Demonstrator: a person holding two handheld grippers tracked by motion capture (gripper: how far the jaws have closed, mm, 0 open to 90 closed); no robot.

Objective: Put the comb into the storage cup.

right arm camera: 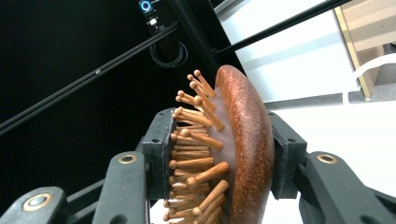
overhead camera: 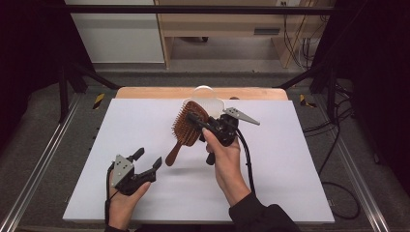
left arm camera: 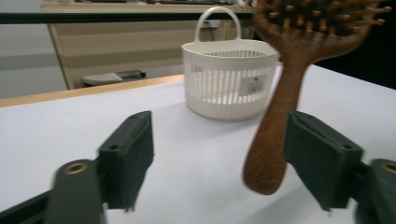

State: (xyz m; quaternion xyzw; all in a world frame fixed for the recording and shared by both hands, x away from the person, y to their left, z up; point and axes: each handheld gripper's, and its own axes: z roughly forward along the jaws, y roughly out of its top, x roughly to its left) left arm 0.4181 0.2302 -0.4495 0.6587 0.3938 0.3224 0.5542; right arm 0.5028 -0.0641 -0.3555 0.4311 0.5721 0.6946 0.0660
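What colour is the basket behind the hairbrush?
The basket is white, with slatted sides; it shows best in the left gripper view.

Lower left: left tool (overhead camera: pixel 149 162), black jaws, grey three-cornered plate, black cable. Centre: right tool (overhead camera: pixel 193 117), likewise black, plate grey, brass-coloured pivot screws; dark sleeve at bottom edge.

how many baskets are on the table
1. The white slotted basket with a loop handle stands at the table's far edge, partly behind the wooden hairbrush that the right gripper holds up.
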